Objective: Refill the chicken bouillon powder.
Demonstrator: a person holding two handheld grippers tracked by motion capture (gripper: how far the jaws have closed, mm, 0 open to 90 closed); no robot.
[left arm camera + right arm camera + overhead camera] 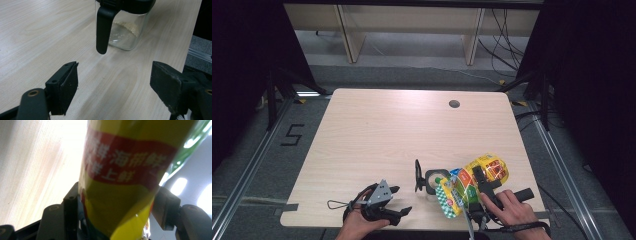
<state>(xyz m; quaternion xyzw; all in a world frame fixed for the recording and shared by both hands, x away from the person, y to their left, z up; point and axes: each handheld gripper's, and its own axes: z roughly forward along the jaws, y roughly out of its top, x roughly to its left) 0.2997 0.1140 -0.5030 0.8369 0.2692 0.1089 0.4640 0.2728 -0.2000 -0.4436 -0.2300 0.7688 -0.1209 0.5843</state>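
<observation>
A yellow bag (pixel 492 167) with a red band and a green checked end lies tilted in my right gripper (pixel 479 179), its lower end over a small glass jar (pixel 433 181). In the right gripper view both pads press the bag (pixel 125 170), with the right gripper (pixel 117 212) shut on it. The jar (pixel 125 32) holds pale granules, and its black lid flap (pixel 103 27) hangs open; in the high view the flap (pixel 417 175) stands to the jar's left. My left gripper (pixel 402 200) rests near the table's front edge, open with nothing between its jaws, and in its own view the left gripper (pixel 115 85) points at the jar.
The light wooden table (pixel 377 130) has a round cable hole (pixel 454 104) at the back right. The jar and bag sit close to the front right corner. Grey floor with rails and cables surrounds the table.
</observation>
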